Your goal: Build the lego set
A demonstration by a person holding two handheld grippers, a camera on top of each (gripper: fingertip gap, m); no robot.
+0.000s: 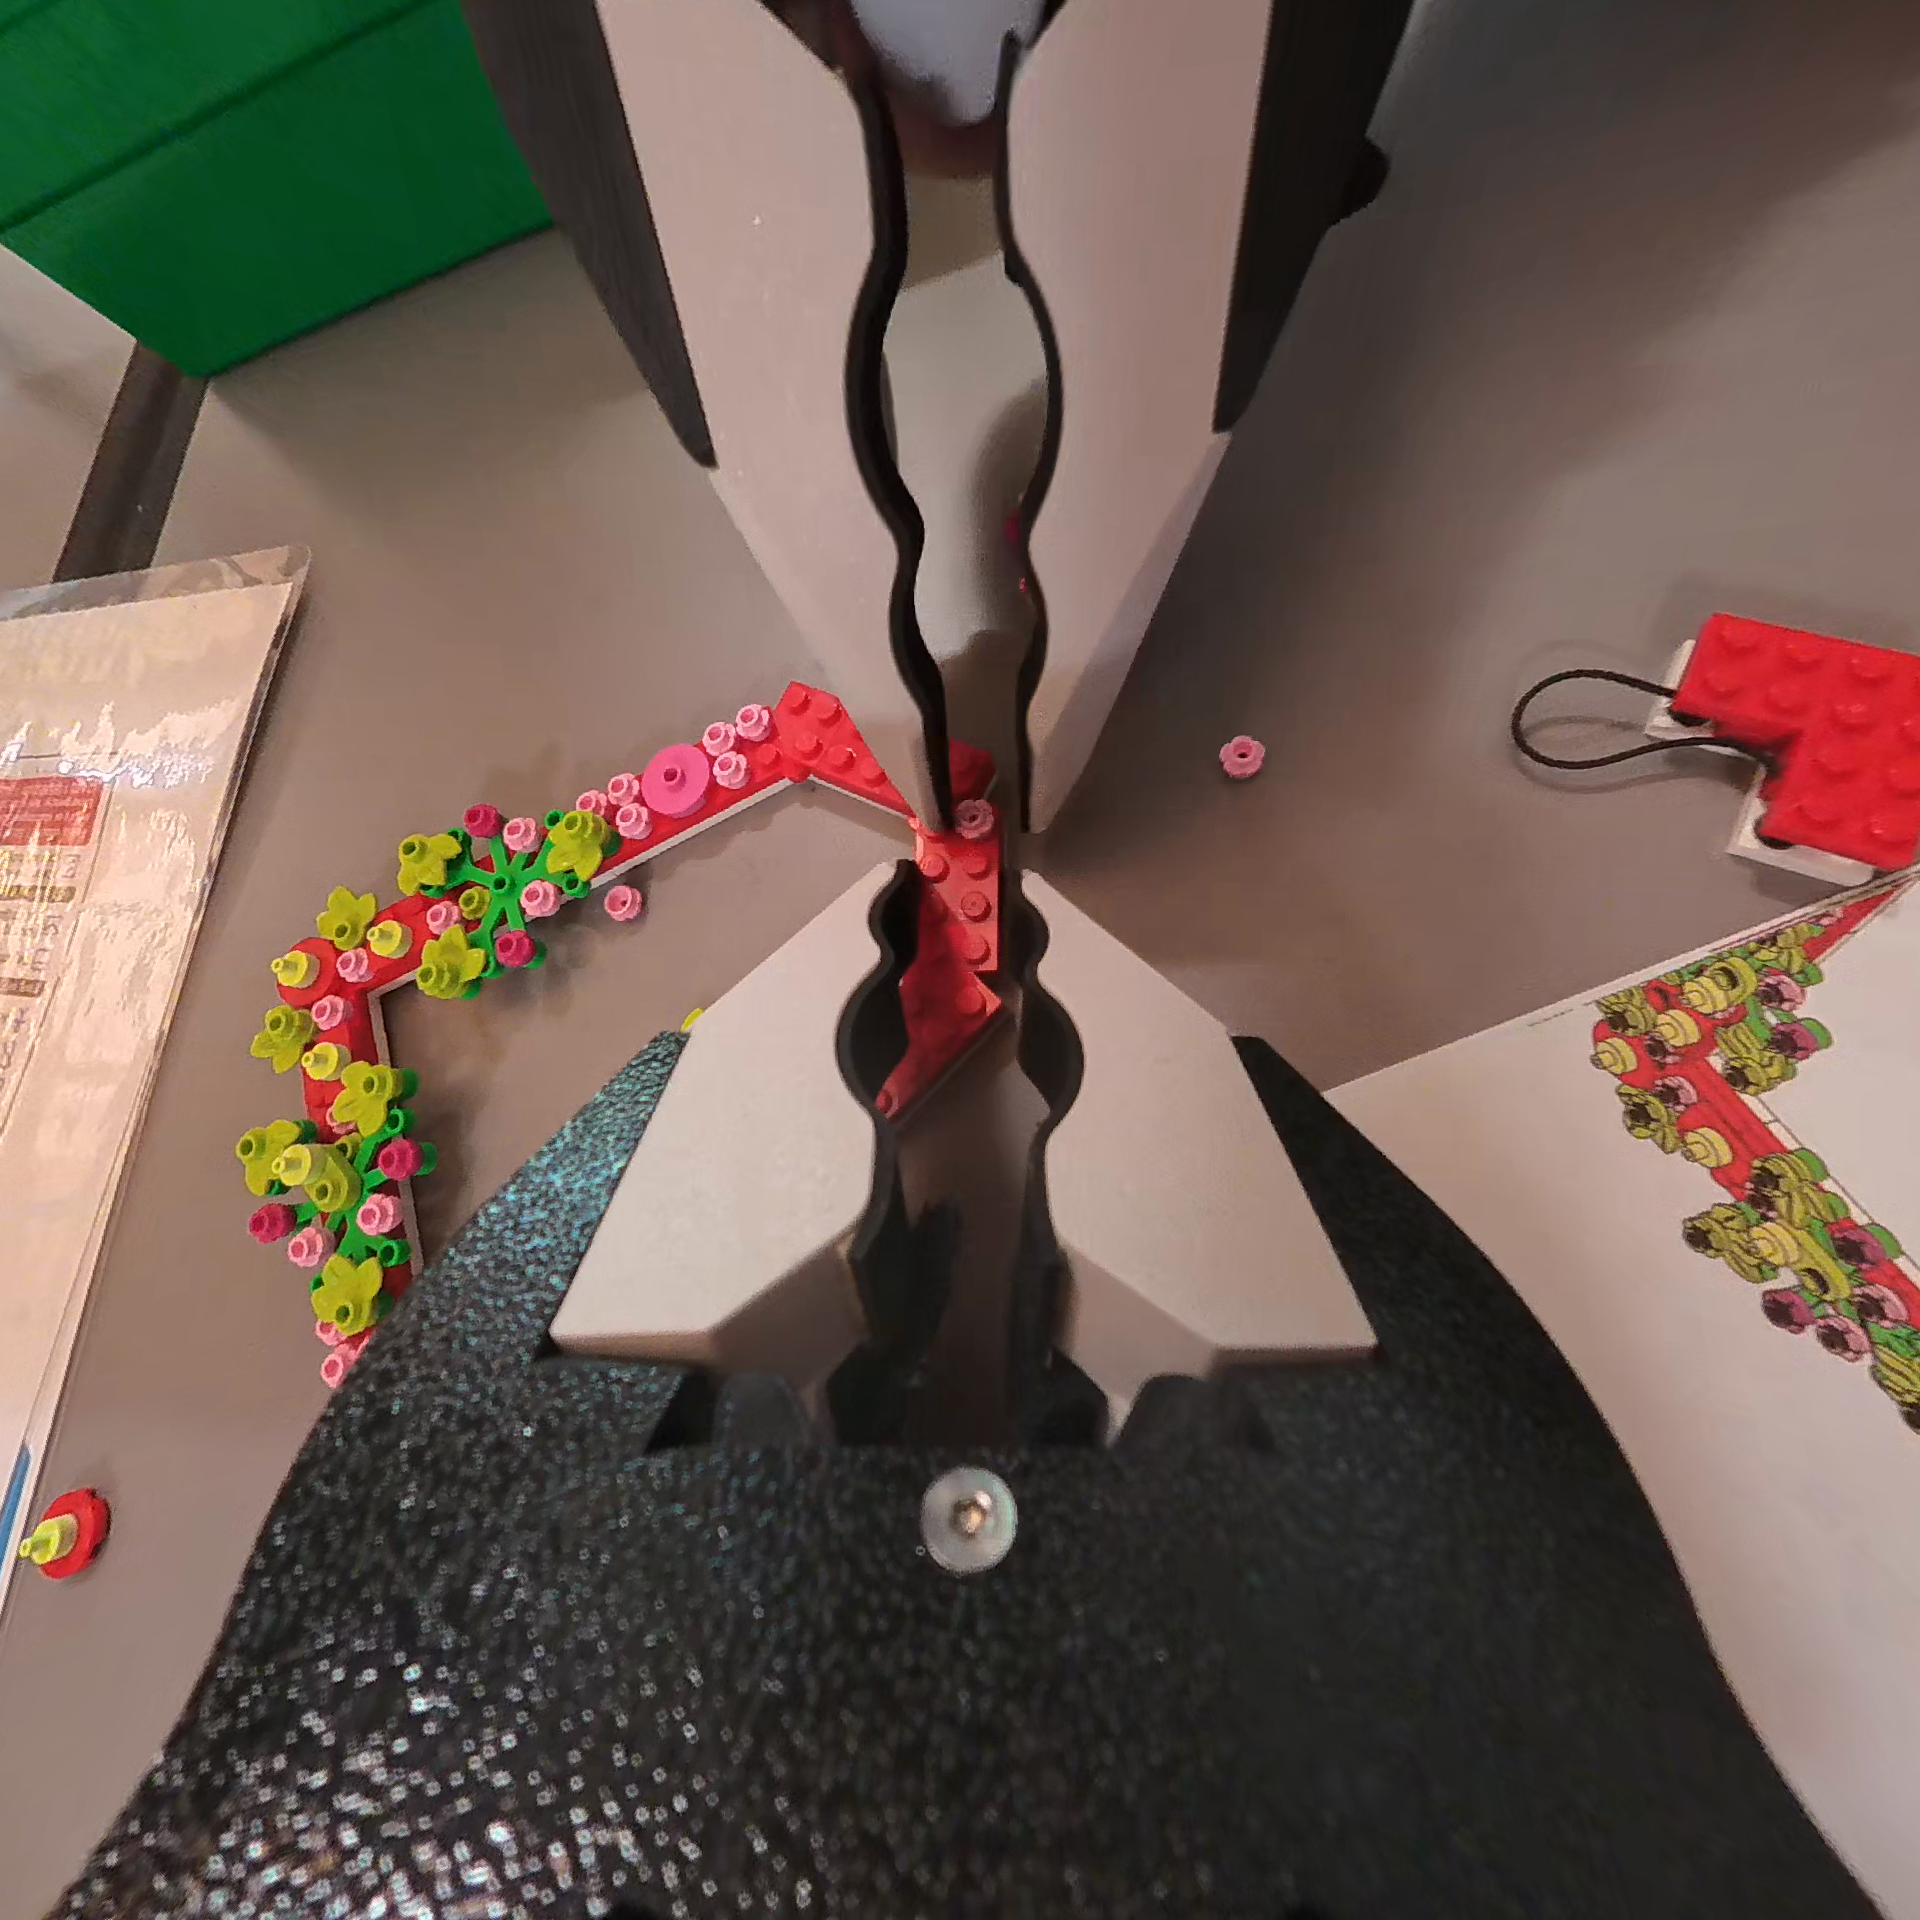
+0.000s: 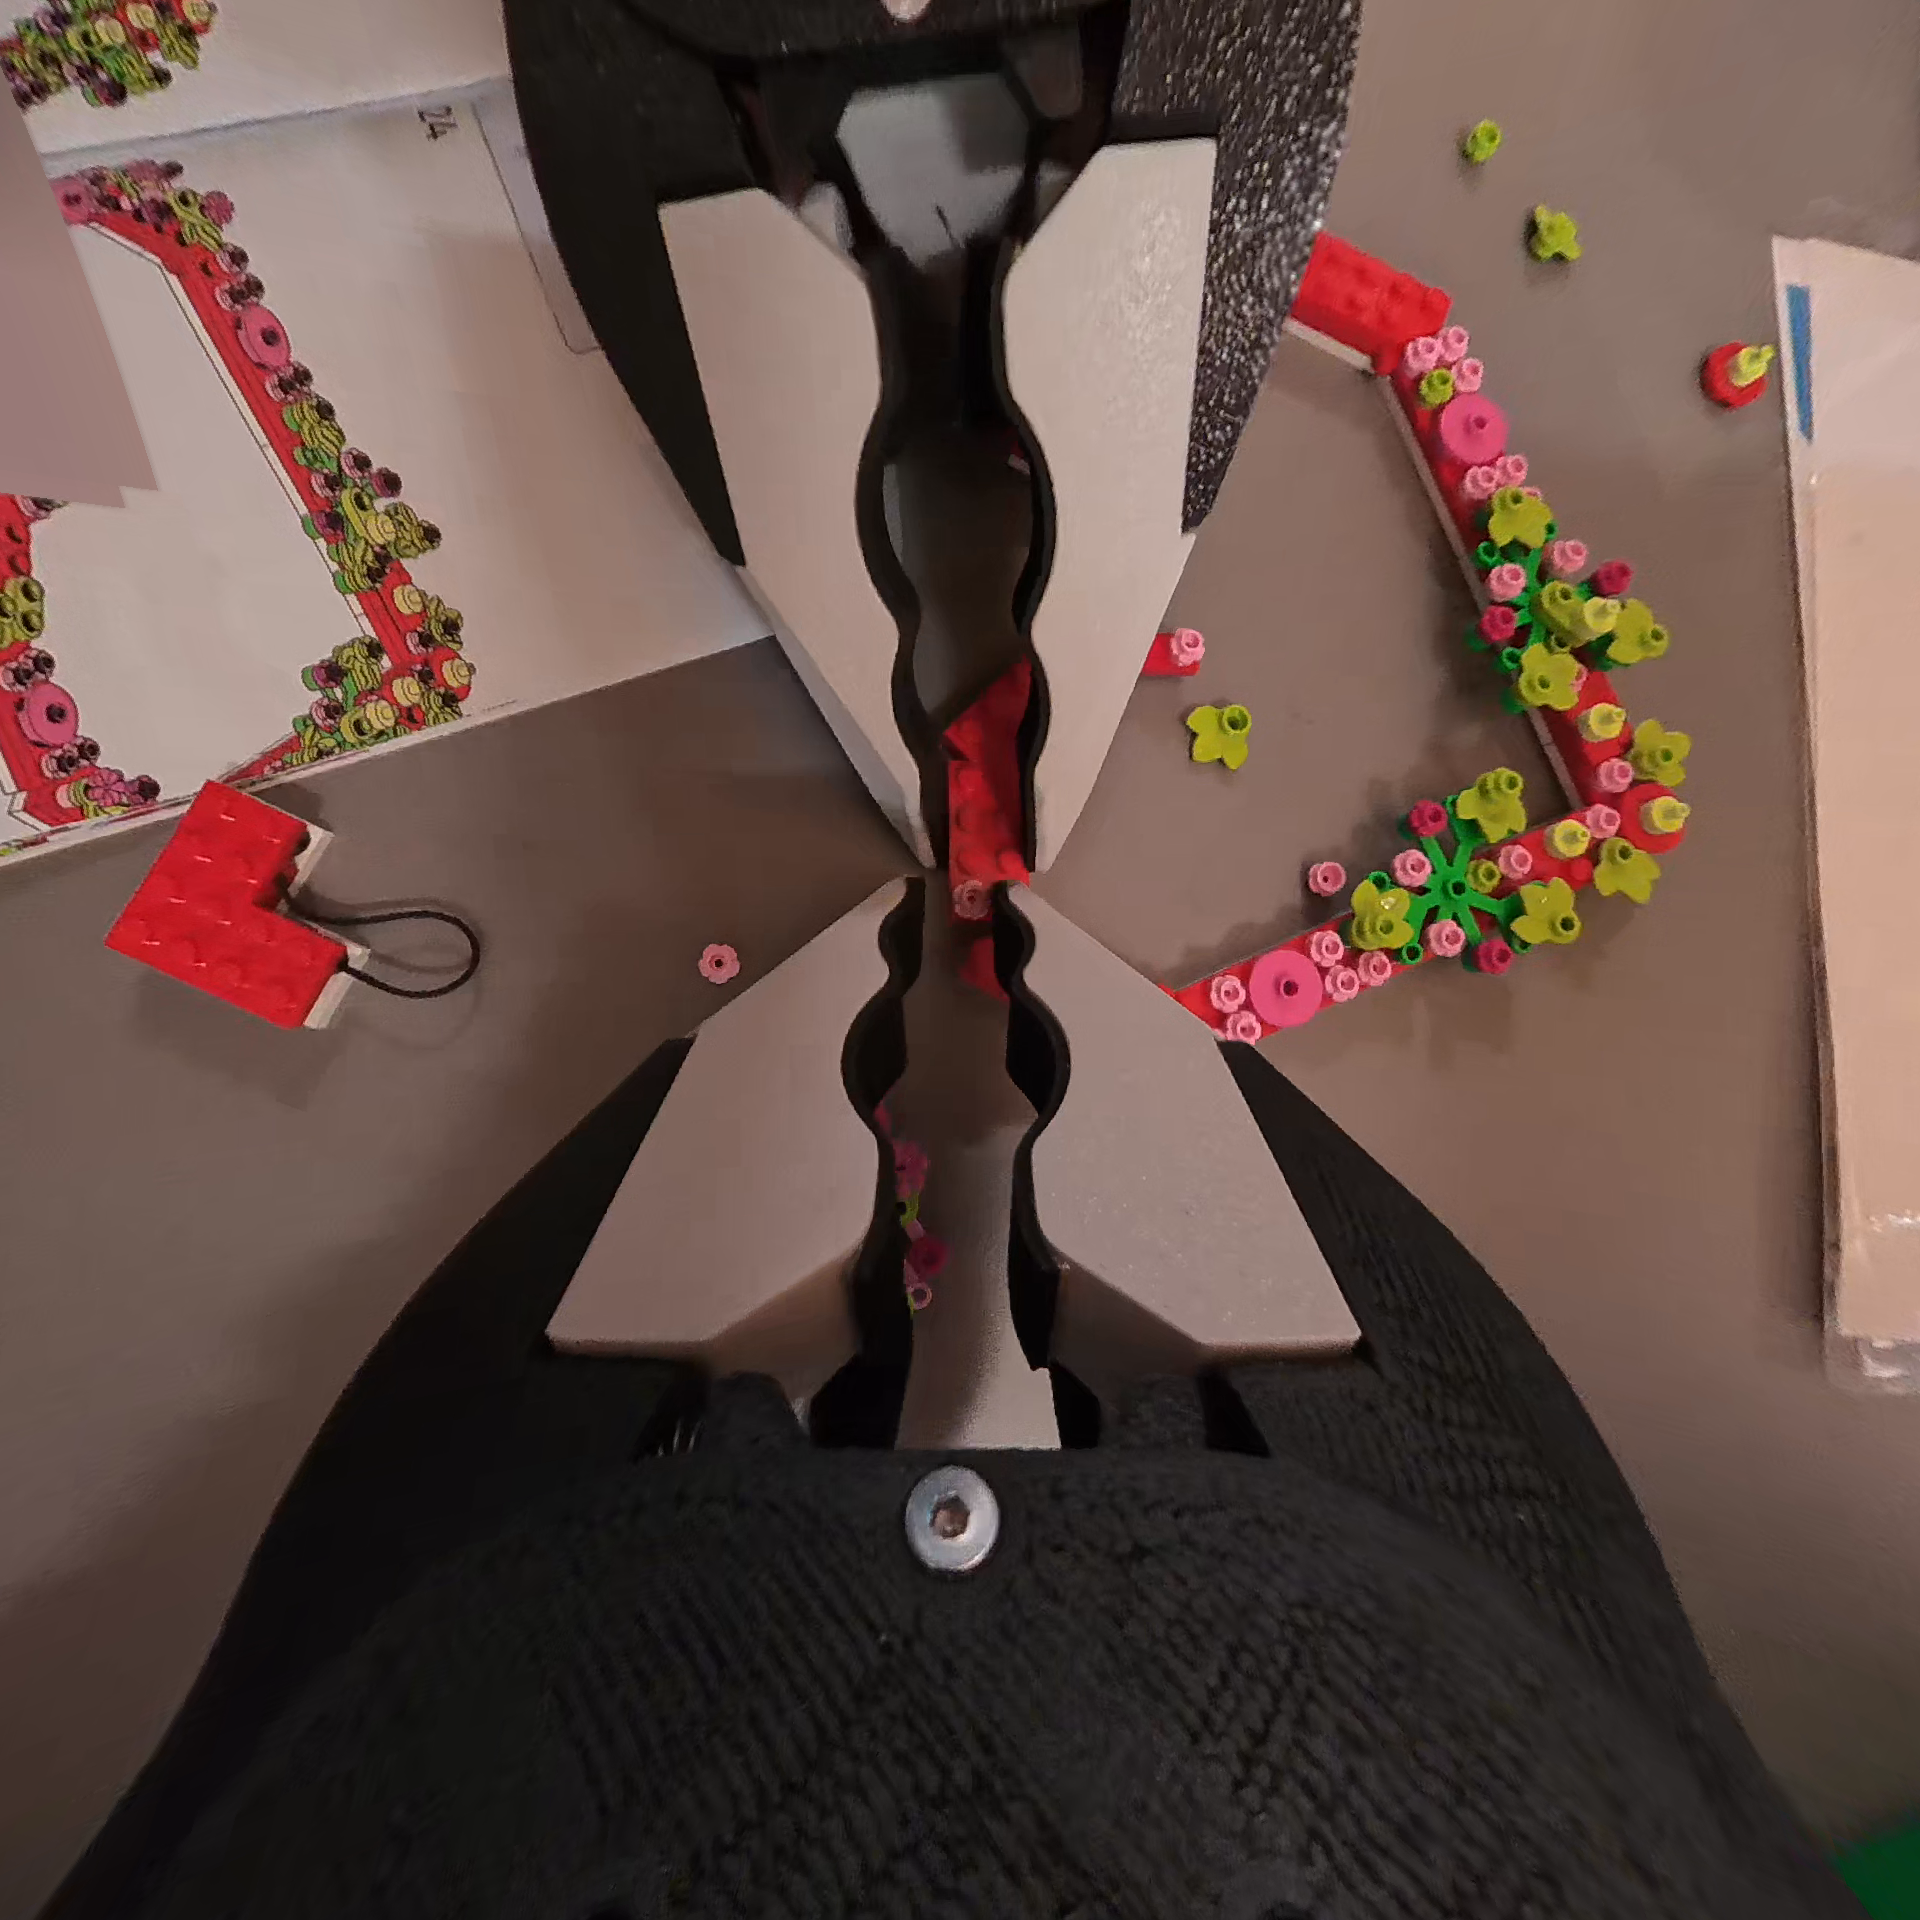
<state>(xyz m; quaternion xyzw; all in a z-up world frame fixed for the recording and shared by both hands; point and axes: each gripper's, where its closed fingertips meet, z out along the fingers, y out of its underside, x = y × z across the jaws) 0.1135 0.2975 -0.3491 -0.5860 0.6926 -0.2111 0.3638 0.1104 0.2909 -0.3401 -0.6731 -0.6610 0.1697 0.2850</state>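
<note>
The red frame point(image 1: 831, 748), an angular Lego ring covered in pink, lime and green flowers, lies on the grey table; it also shows in the right wrist view point(image 2: 1558, 727). My left gripper point(image 1: 964, 878) is shut on a bare red stretch of the frame point(image 1: 966, 914). My right gripper point(image 2: 961, 891) comes in from the opposite side, tip to tip with the left. It is shut on a small pink flower point(image 2: 968, 899), which rests on the red plate's end point(image 1: 971, 819). Most of the held stretch is hidden by the fingers.
A red L-shaped piece with a black cord point(image 1: 1829, 748) lies to one side. Loose pink flowers point(image 1: 1240, 755) point(image 1: 620, 902) and lime flowers point(image 2: 1221, 732) lie nearby. There is an open instruction booklet point(image 2: 260, 416), a plastic-wrapped sheet point(image 1: 104, 935), a green box point(image 1: 208, 156) and a red round piece point(image 1: 64, 1532). Less than 4 cm separates the two grippers' tips. The red round piece point(image 1: 64, 1532) sits 20 centimeters or so from the ends of my left fingers.
</note>
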